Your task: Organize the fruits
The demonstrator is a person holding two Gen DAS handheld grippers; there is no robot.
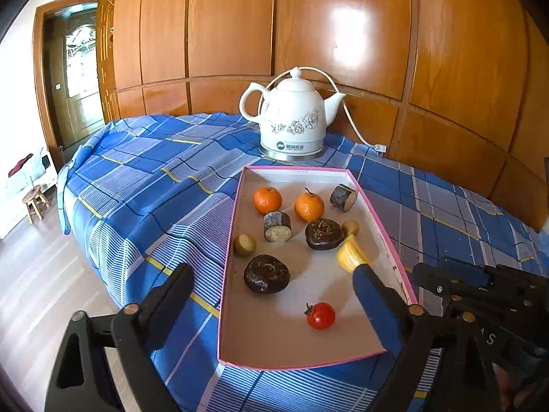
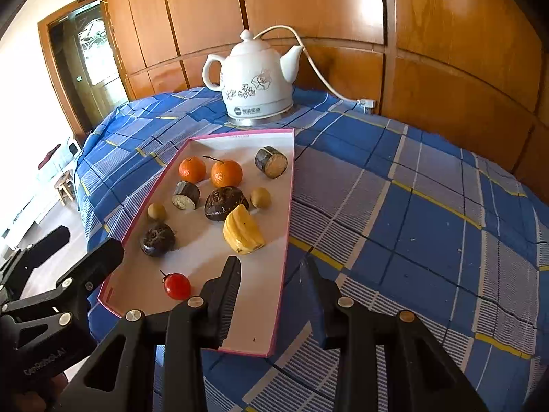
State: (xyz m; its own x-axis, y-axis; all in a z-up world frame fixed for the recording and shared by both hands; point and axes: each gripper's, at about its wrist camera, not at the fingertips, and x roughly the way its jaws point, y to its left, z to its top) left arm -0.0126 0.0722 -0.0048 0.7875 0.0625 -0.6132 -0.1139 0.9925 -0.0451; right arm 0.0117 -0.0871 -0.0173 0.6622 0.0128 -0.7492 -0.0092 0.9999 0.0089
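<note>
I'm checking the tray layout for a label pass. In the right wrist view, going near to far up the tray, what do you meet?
Cherry tomato → yellow banana piece → right-hand orange → white kettle, beyond the tray.

White floral kettle point(image 1: 291, 116) on blue checked tablecloth point(image 1: 144, 178), cord point(image 1: 350, 113) running to the wood-panel wall point(image 1: 343, 24). Door point(image 1: 79, 79) and small stool point(image 1: 34, 202) far left.
</note>
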